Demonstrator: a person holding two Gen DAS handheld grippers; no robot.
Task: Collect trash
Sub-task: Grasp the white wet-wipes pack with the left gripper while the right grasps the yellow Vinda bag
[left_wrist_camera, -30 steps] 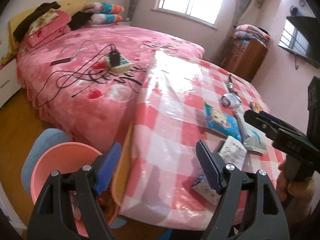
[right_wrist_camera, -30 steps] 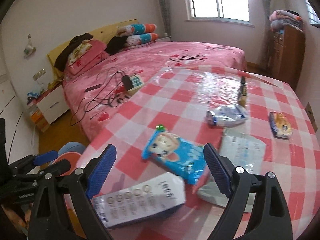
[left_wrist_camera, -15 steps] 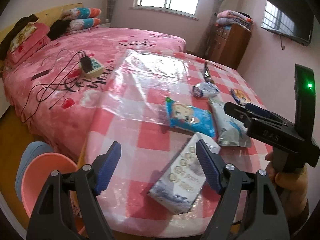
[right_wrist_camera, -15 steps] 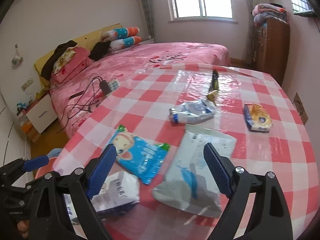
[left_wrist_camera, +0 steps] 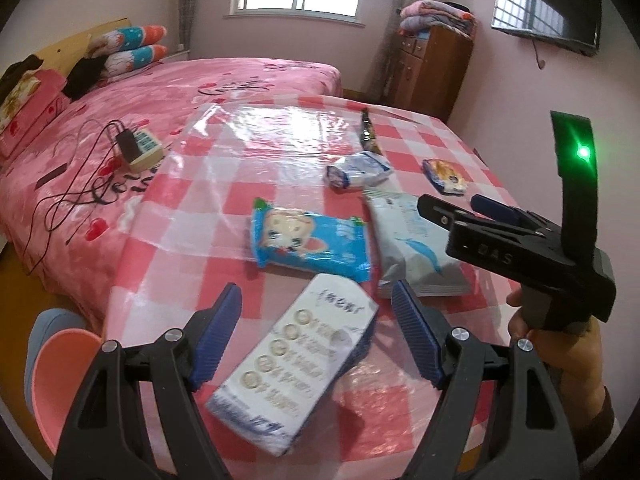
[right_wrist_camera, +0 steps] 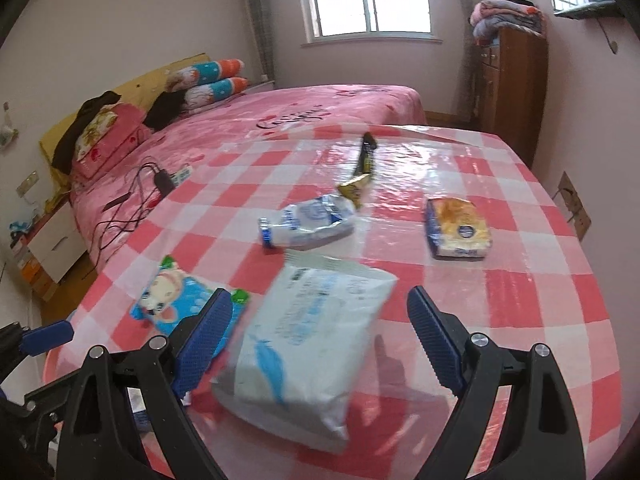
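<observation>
Trash lies on a red-and-white checked table (left_wrist_camera: 192, 216). My left gripper (left_wrist_camera: 316, 332) is open, its jaws either side of a white printed packet (left_wrist_camera: 296, 364) at the near edge. My right gripper (right_wrist_camera: 316, 332) is open over a large white-and-blue pouch (right_wrist_camera: 312, 344), which also shows in the left wrist view (left_wrist_camera: 408, 240). A blue cartoon wrapper (left_wrist_camera: 308, 240) lies between them and shows in the right wrist view (right_wrist_camera: 180, 300). Farther off are a crumpled white-blue bag (right_wrist_camera: 308, 220), an orange snack pack (right_wrist_camera: 456, 232) and a dark-and-yellow wrapper (right_wrist_camera: 362, 164).
A pink bin (left_wrist_camera: 60, 376) stands on the floor left of the table. A pink bed (left_wrist_camera: 120, 120) with a power strip (left_wrist_camera: 140, 148) and cables lies beyond the table's left side. A wooden cabinet (right_wrist_camera: 512, 88) stands at the far right wall.
Both grippers have swung right and moved in over the table. The left now straddles the white printed packet, the right has come over the white-and-blue pouch. The pink bin has slid to the left edge.
</observation>
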